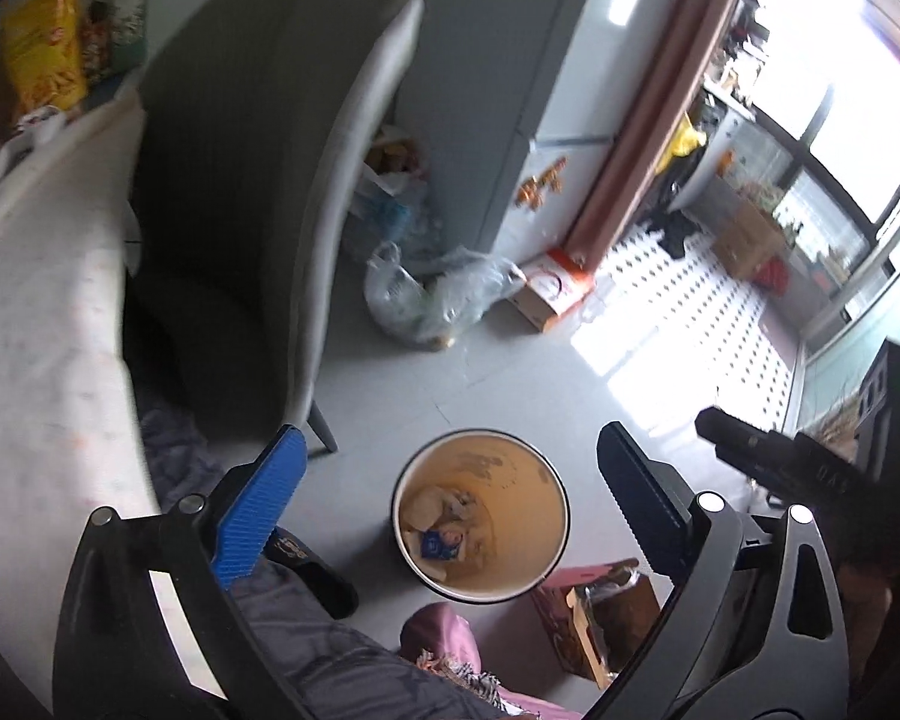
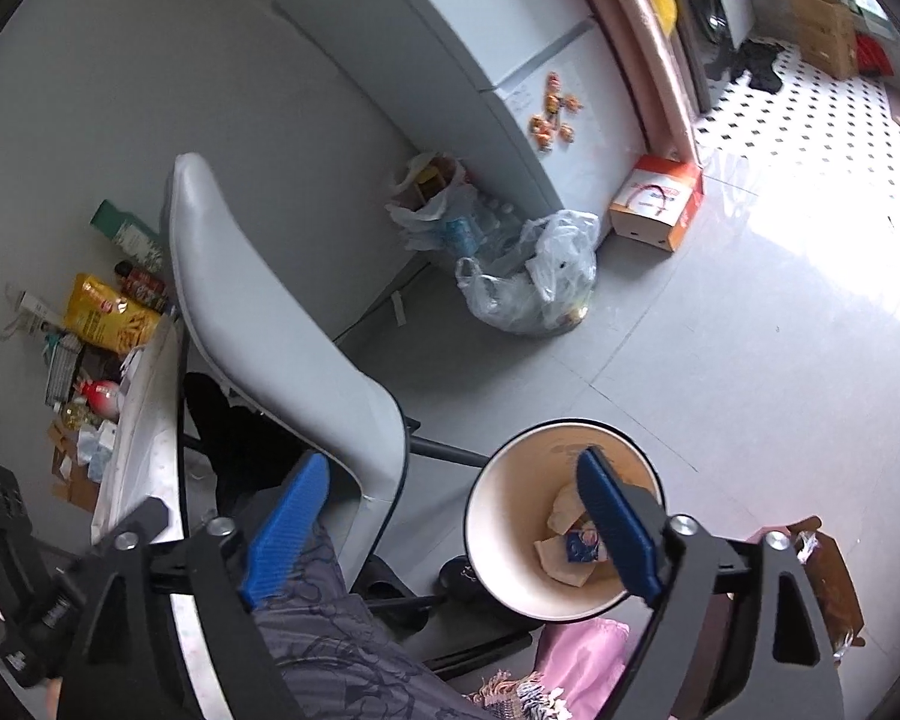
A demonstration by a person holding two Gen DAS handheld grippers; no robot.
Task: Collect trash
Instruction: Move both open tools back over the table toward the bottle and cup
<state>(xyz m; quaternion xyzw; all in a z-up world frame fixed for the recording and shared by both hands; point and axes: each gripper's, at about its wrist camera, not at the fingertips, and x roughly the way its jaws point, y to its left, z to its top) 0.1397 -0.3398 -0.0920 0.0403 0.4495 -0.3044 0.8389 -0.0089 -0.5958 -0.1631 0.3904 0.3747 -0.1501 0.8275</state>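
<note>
Left wrist view: the left tool (image 1: 450, 516) is hanging with its fingers spread wide apart, gripping nothing and touching nothing, pointing down at the floor. Directly between the fingers, well below them, the trash bin (image 1: 480, 516) is standing upright on the grey floor (image 1: 510, 384), round, cream inside, with crumpled paper and a small blue wrapper (image 1: 435, 546) lying at its bottom. A grey chair (image 1: 258, 180) is standing beside the worktop (image 1: 42, 330), and a clear plastic bag (image 1: 438, 300) is slumping on the floor near a cardboard box (image 1: 552, 294). The right tool's body is showing at the right edge. Right wrist view: the right tool (image 2: 456, 516) is also standing wide open and empty, tilted downward, its right finger (image 2: 615, 528) overlapping the bin's (image 2: 510, 516) mouth in the picture without visibly touching it. The same paper and blue wrapper (image 2: 579, 546) are sitting inside. A pink cloth (image 2: 582, 654) is lying just beside the bin.
</note>
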